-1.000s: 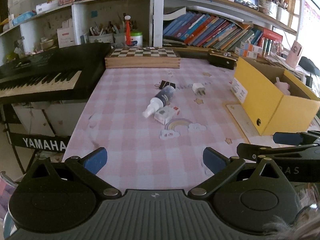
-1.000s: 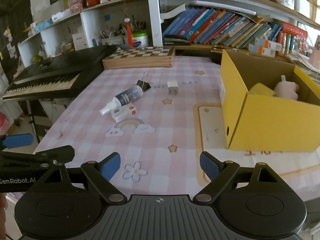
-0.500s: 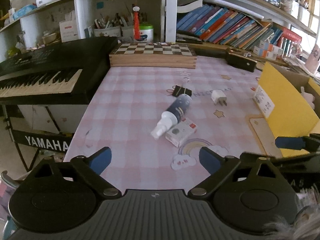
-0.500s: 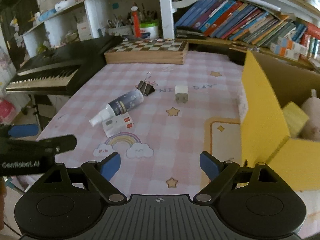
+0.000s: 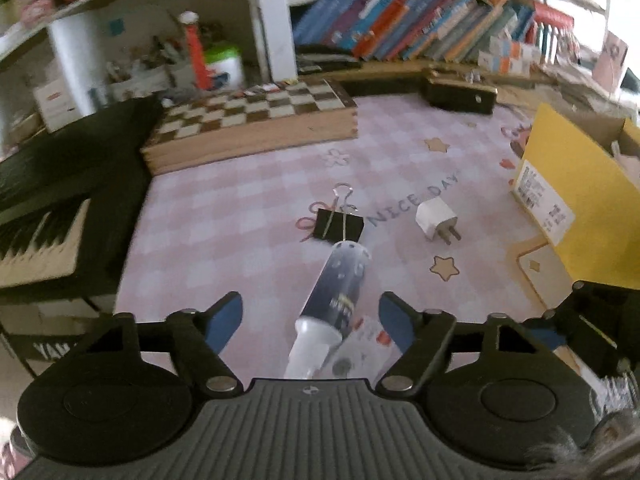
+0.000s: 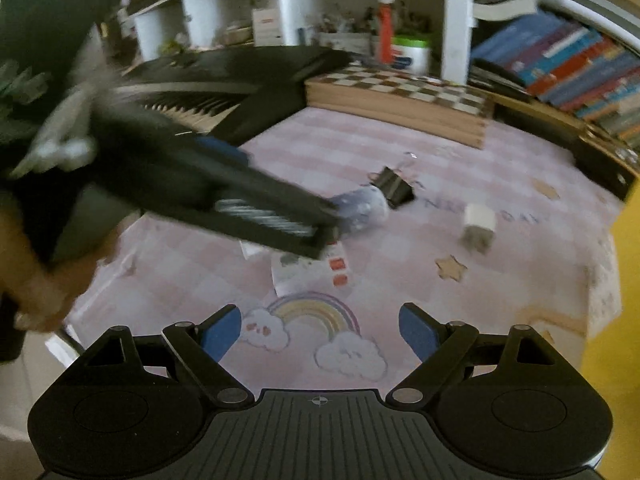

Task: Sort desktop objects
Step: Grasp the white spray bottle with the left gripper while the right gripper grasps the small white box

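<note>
Bookshelves (image 5: 420,36) crowded with leaning volumes back a bench (image 5: 248,200) covered in a pink checked cloth, with a black keyboard (image 5: 52,184) off its left edge and a wooden chessboard box (image 5: 256,120) pushed to the rear, presumably to leave the middle free for sorting. At the right stands an open yellow box (image 5: 576,208), its mouth turned up, likely the bin for the loose items. Those items lie clustered mid-bench: a dark spray bottle (image 5: 340,284) on its side with its white nozzle toward the camera, a small white carton (image 6: 310,270) touching it on the right, a black binder clip (image 5: 339,224) just beyond its far end, and a white plug adapter (image 5: 436,220) a little apart toward the yellow box. The left hand-held gripper (image 5: 310,316) straddles the bottle's neck end; its jaws have just been closing, with the bottle between them, yet the blue fingers (image 5: 226,316) stand clear of it on both sides, so nothing is grasped. Lined up along the bottle's length this way, it looks set to pinch across the narrow body. The right hand-held gripper (image 6: 320,334) hangs released and empty over the rainbow print, near the carton, probably waiting its turn.
</note>
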{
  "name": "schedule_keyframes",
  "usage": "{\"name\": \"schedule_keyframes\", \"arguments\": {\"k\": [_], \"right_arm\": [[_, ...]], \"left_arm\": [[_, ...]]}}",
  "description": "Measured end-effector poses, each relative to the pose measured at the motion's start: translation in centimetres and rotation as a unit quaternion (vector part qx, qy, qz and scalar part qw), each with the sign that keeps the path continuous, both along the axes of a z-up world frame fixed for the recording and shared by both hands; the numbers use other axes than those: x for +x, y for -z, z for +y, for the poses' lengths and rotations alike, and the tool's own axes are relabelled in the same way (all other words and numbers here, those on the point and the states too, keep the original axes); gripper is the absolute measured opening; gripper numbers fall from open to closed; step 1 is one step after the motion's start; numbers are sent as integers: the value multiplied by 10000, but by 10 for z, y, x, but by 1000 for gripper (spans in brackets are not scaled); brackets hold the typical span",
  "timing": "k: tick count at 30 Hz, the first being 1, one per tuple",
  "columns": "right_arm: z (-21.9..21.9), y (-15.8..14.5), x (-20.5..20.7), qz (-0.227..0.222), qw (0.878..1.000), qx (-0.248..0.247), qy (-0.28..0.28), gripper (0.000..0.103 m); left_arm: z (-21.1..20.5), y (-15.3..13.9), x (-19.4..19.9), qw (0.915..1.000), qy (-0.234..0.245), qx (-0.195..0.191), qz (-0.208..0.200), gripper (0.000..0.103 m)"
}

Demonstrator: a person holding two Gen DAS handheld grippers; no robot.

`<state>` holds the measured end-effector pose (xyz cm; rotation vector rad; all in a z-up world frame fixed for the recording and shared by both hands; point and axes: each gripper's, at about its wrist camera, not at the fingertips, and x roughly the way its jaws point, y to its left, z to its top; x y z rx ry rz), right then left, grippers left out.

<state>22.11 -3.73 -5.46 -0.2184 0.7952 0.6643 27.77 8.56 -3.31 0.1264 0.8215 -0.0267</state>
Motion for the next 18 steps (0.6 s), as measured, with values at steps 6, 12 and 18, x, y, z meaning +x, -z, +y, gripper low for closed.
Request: {"name": "schedule_keyframes", "arguments": {"k": [6,12,18], "right_arm": [[15,11,11,-202,9994,-84,-286,86],[22,20,21,-277,9987,-147,-397,86],[28,26,27,-233,9983,-152,-514,80]], "left_arm": [[-7,24,35,9977,472,-23,496,60],[1,36,52,9946,611,-353,757,41],[16,30,55,9959,321,-231,819,30]]}}
